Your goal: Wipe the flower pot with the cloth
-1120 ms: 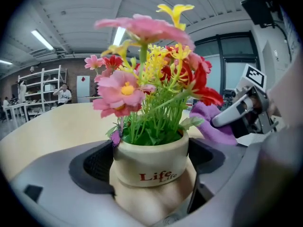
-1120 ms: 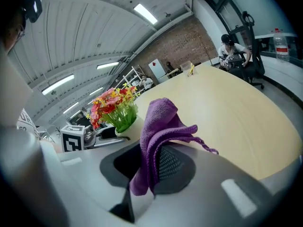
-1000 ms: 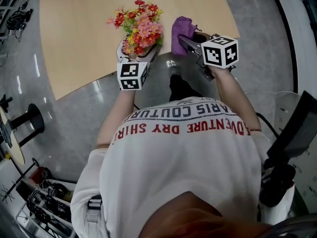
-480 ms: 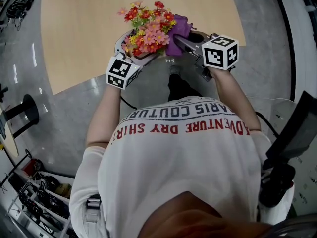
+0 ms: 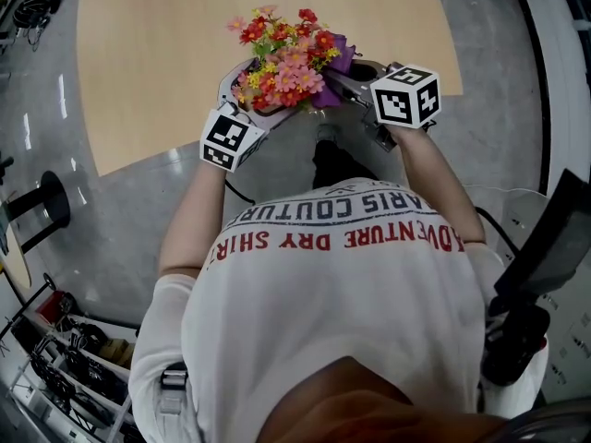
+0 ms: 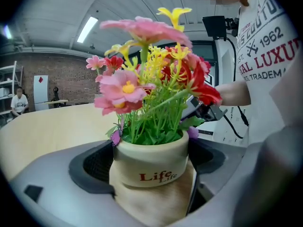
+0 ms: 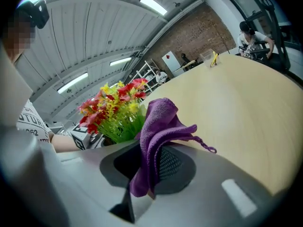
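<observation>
A cream flower pot (image 6: 150, 163) printed "Life" holds red, pink and yellow flowers (image 5: 284, 61). My left gripper (image 6: 151, 174) is shut on the flower pot and holds it lifted near the table's front edge. A purple cloth (image 7: 158, 136) is pinched in my right gripper (image 7: 144, 174), which is shut on it. In the head view the cloth (image 5: 338, 65) shows just right of the flowers, against them, and the right gripper (image 5: 346, 81) sits close beside the left gripper (image 5: 249, 90). The pot itself is hidden under the flowers there.
A round light-wood table (image 5: 166, 53) lies ahead, above a grey glossy floor (image 5: 120, 210). A black stand (image 5: 42, 206) is at the left and cluttered gear (image 5: 74, 358) at the lower left. Dark equipment (image 5: 540, 275) stands at the right.
The left gripper has carried the pot up and to the right, toward the cloth. Cloth and flowers were apart one second ago and now meet. The right gripper barely moved.
</observation>
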Demonstrator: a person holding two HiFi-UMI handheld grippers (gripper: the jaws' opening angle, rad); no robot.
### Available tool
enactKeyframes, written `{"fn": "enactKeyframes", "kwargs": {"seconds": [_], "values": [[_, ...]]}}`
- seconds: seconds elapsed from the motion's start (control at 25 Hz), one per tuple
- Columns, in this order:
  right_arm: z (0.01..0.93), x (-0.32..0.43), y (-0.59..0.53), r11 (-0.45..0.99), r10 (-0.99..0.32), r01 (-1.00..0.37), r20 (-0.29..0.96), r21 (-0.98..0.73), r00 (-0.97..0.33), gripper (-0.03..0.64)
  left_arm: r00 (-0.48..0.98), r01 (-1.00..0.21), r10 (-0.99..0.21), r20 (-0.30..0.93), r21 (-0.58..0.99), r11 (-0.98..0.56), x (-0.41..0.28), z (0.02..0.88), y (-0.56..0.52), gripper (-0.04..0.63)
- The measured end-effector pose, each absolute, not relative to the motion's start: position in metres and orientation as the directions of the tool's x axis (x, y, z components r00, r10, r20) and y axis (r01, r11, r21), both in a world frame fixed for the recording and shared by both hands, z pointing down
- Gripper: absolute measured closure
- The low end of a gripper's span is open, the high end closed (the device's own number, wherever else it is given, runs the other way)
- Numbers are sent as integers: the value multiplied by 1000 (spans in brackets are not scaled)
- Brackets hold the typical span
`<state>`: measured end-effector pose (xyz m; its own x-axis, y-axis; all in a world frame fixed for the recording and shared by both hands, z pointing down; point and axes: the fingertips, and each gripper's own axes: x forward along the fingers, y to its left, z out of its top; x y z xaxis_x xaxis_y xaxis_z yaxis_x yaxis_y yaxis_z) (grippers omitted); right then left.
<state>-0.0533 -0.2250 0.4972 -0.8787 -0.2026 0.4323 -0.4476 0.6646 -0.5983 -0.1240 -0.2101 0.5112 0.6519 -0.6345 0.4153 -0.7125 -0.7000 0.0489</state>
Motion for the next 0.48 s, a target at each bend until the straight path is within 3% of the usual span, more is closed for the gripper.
{"fn": "enactKeyframes", "kwargs": {"seconds": [0.48], "values": [[541, -51, -235, 650, -193, -587, 642, -483, -742, 566, 663, -701, -625, 412, 49, -711, -125, 508, -210, 98]]}}
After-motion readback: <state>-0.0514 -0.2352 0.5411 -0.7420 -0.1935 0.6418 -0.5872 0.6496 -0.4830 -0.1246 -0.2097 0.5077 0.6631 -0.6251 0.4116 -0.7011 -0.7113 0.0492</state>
